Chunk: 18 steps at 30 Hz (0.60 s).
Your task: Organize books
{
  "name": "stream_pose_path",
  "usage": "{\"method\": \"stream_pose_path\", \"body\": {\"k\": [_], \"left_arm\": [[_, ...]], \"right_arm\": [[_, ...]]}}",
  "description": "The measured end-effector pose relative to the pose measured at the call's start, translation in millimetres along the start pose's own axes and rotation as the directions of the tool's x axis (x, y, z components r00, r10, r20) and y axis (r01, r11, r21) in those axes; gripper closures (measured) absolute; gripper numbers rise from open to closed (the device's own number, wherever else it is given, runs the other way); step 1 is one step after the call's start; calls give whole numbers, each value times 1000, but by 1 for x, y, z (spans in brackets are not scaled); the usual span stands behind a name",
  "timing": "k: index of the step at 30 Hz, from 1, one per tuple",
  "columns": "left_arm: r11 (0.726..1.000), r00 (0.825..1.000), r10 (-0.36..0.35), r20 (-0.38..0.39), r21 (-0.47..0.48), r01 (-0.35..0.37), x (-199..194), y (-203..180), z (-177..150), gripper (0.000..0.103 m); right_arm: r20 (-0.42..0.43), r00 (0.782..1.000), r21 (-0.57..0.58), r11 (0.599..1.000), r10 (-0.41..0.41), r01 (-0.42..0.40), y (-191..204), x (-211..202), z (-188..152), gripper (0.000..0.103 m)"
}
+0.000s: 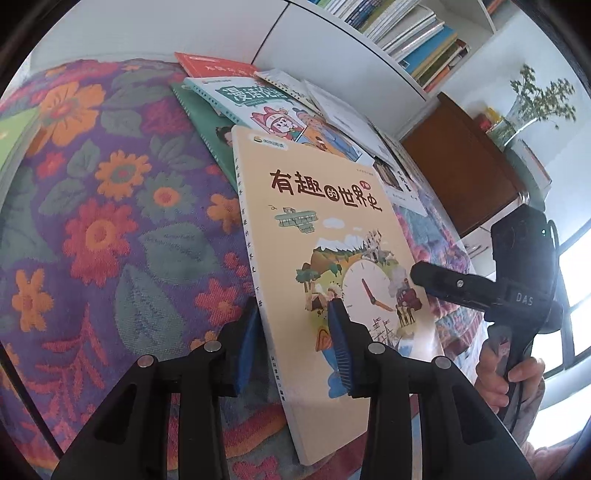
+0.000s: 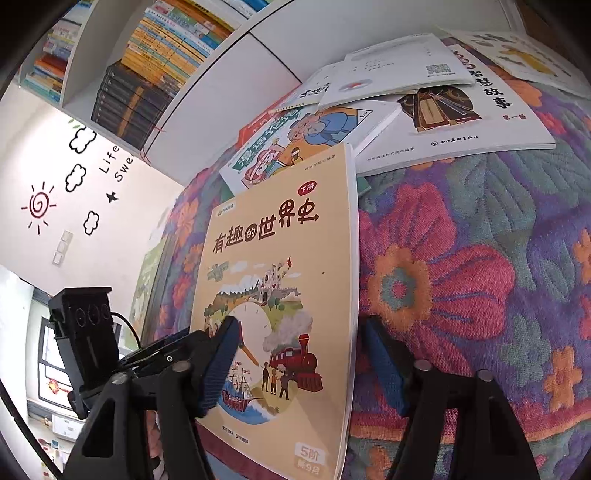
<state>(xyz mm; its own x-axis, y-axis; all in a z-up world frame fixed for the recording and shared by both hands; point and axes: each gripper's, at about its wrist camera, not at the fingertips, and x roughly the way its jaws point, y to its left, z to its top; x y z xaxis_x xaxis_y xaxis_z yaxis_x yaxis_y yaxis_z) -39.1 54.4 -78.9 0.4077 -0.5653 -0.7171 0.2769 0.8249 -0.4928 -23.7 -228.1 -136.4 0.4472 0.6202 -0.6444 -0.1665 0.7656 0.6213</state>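
Note:
A tan picture book (image 1: 332, 229) (image 2: 273, 258) with a clock and train on its cover is tilted up off the floral cloth (image 1: 110, 221). My left gripper (image 1: 295, 306) is shut on the book's spine edge, one blue pad on the cover and the other behind the spine. My right gripper (image 2: 299, 323) straddles the opposite, page-edge side. Its left pad (image 2: 221, 358) lies over the cover. The right pad (image 2: 380, 365) stands just clear of the pages, so the jaws are open. One finger (image 1: 439, 282) of the right gripper shows in the left wrist view.
Several loose books lie overlapped beyond the tan one: a teal comic book (image 1: 251, 99) (image 2: 280, 147), a red one (image 1: 210, 64), white ones (image 2: 443, 125). A white bookshelf (image 1: 406, 33) (image 2: 147, 74) full of books stands behind. A brown cabinet (image 1: 461, 166) and a person's hand (image 1: 517, 376) are at right.

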Motion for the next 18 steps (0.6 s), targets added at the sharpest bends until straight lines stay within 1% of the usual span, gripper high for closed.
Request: {"method": "stream_pose_path", "body": {"k": [3,5,7,9,11,13,14,16,18], "left_arm": [[1000,1000,-8,-21,-11,7,-3,2,-2,71],[1000,999,-14,-49,11,15,-6,-2,-6,73],[997,995,-58,-86,37,62,-8,-3,-14,73],[994,989,-88,-116,59,95,-11,0,-17,73],[991,980,-125,-153,21,130,-9,7,-12,73],[987,970,-162,-182,-21,161,-4,14,-3,73],[985,967,-170,-189,-27,168,-1,15,0,73],[984,965,-175,-196,-23,174,4,15,6,75],[986,967,-168,-192,-19,167,5,14,7,75]], "right_arm": [[-25,1000,7,1000,9,-9,0,1,0,45],[-50,998,7,1000,26,-25,1,-1,-3,46],[-81,996,-5,999,38,-39,0,-3,-7,46],[-143,989,-66,996,44,-54,2,-5,-13,46],[-197,978,-106,990,73,-96,2,-6,-17,46],[-212,971,-98,987,107,-130,-4,-5,-15,46],[-214,967,-78,985,136,-156,-9,-3,-12,46],[-212,956,-16,978,201,-209,-20,1,-4,46],[-204,953,-1,973,225,-230,-23,5,1,49]]}}
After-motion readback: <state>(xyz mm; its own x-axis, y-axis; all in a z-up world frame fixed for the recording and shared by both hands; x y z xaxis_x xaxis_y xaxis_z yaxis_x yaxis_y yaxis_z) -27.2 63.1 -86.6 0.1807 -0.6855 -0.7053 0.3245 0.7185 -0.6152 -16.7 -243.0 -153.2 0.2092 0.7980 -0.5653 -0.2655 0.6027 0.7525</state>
